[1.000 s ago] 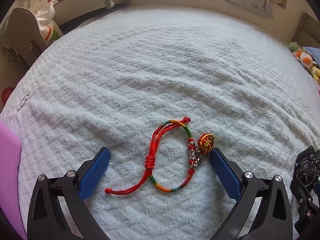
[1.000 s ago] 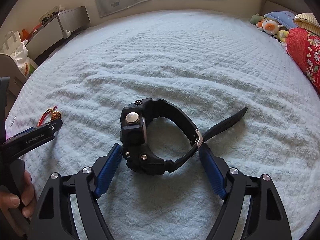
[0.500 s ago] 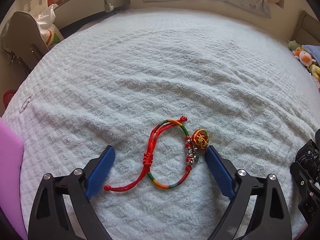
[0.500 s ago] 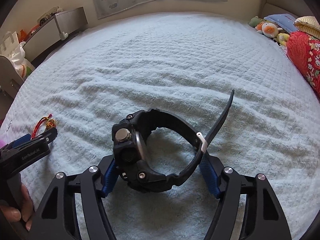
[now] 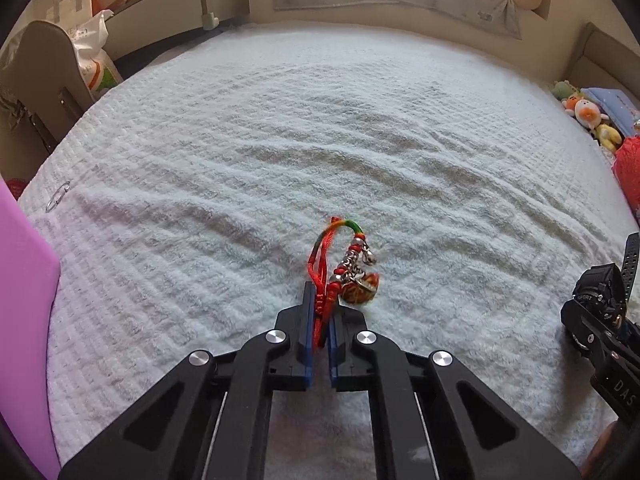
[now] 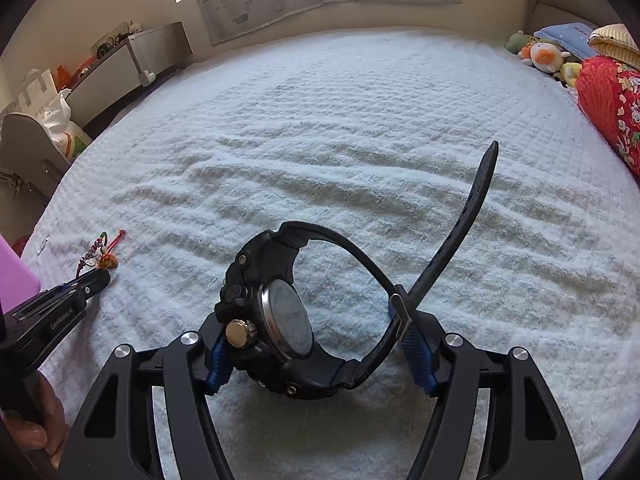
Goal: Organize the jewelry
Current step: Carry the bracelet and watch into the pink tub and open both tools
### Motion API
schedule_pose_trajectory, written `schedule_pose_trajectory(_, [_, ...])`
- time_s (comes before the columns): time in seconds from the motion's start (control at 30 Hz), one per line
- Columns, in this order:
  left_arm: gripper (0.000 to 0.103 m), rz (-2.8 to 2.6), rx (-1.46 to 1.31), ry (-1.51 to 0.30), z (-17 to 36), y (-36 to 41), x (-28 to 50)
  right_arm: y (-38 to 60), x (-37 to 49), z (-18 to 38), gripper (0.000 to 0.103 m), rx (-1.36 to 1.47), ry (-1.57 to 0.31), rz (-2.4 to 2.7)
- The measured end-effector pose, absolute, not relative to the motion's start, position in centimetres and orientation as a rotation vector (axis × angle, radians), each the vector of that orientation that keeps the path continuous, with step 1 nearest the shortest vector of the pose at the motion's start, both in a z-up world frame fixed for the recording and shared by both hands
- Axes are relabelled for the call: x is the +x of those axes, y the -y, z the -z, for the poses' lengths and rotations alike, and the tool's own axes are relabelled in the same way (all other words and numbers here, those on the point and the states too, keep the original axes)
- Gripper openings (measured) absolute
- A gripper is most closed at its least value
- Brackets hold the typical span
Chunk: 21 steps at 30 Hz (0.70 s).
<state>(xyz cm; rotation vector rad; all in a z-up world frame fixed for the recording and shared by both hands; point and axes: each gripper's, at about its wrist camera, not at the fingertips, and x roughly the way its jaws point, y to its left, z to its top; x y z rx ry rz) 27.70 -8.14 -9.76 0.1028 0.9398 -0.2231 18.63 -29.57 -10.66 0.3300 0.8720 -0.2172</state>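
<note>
Two pieces of jewelry are in my grip at once, one per tool. The red cord bracelet [image 5: 334, 276] is pinched between the blue pads [image 5: 307, 320] of my left gripper [image 5: 320, 312], which is closed on its knotted cords; the loop stands forward along the fingers, and the silver beads and round orange charm [image 5: 360, 290] hang off its right side, just above the white blanket [image 5: 280, 140]. The black sport watch [image 6: 288, 316] sits to the right of the bracelet, clamped across its case and buckle by my right gripper [image 6: 320, 348], whose jaws stay fairly wide because the watch fills them. Its free strap end [image 6: 464, 216] sticks up and away to the right of the case. I judge both items lifted or barely touching the blanket. The next move turns on where they should go, and no tray or box is plainly visible: only a pink flat-sided object [image 5: 24, 300] stands at the left edge, well left of the bracelet, so the left gripper is nearer to it. I cannot tell whether it is a container, nor whether it holds anything. A small metal ring [image 5: 57, 197] lies on the blanket far left of the bracelet, near that pink thing.
</note>
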Motion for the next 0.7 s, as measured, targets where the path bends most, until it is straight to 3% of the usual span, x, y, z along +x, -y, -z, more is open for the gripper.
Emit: schedule_pose_trajectory(0.7, [0.006,0.265,0.04,-0.866,-2.3,2.8,16.7,23.0,10.2,0.7,0.066,0.307,-0.806,0.078])
